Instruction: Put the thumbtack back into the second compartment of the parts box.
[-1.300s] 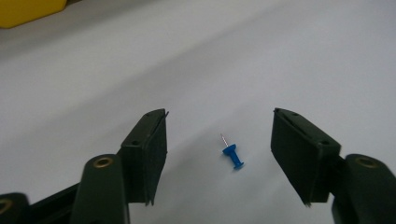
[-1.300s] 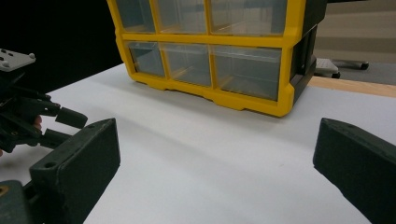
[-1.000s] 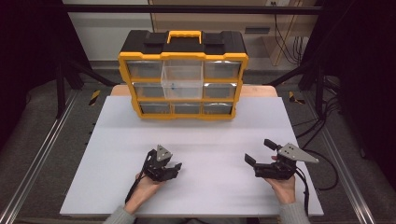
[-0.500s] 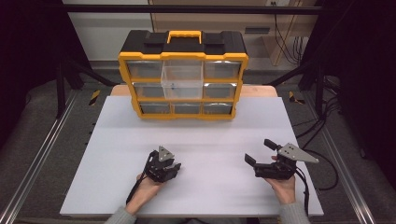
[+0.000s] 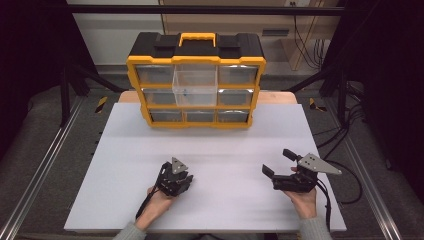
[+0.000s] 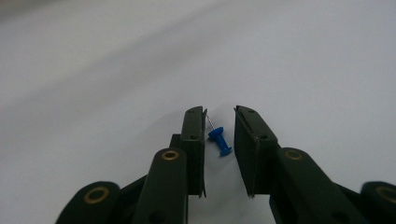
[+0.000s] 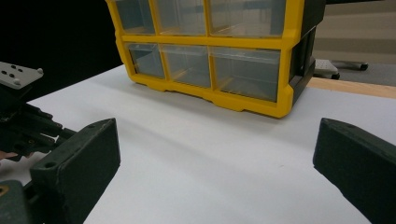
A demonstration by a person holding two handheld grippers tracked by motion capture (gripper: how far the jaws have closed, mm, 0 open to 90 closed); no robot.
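Note:
A small blue push pin (image 6: pixel 218 140) lies on the white table (image 5: pixel 215 145) between the jaws of my left gripper (image 6: pixel 219 112). Those jaws have just been closing around it. A narrow gap still shows beside the pin's head, and its needle points toward the left pad. In the high view my left gripper (image 5: pixel 186 181) points down at the table near the front, held by a hand. My right gripper (image 5: pixel 275 161) rests at the front right, its jaws wide open with nothing between them (image 7: pixel 217 130).
A yellow and black drawer organizer (image 5: pixel 196 80) stands at the table's far edge. Its clear middle drawer (image 5: pixel 195 86) is pulled out. The right gripper view shows the organizer's lower drawers (image 7: pixel 205 65) ahead. Cables (image 5: pixel 345 175) trail off the table's right side.
The left gripper's jaws have drawn closer together. Both hands stay where they were.

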